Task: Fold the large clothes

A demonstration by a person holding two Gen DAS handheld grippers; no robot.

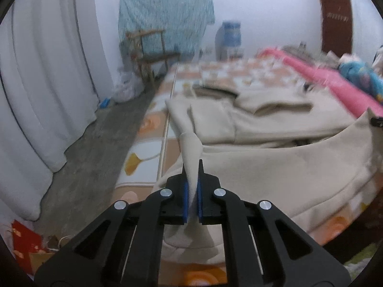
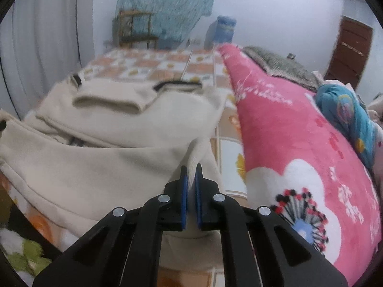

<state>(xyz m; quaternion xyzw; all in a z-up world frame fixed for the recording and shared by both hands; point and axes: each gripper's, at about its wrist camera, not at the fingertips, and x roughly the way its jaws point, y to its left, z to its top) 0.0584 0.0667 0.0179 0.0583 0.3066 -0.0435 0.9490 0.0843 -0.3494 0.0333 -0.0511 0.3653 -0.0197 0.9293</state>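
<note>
A large beige sweatshirt (image 1: 275,167) lies spread on the bed, its sleeves folded across the far part; it also shows in the right wrist view (image 2: 95,162). My left gripper (image 1: 192,165) is shut on the garment's near left edge, with cloth pinched between the blue pads. My right gripper (image 2: 191,169) is shut on the near right edge of the same sweatshirt. The near part hangs lifted between both grippers. Dark trim (image 2: 177,85) shows at the far end.
The bed has an orange-and-white patterned sheet (image 1: 143,143). A pink flowered blanket (image 2: 299,143) and a blue bundle (image 2: 347,112) lie along the right. A white curtain (image 1: 47,83), grey floor (image 1: 95,138), a wooden chair (image 1: 148,55) and a dark door (image 2: 349,55) surround it.
</note>
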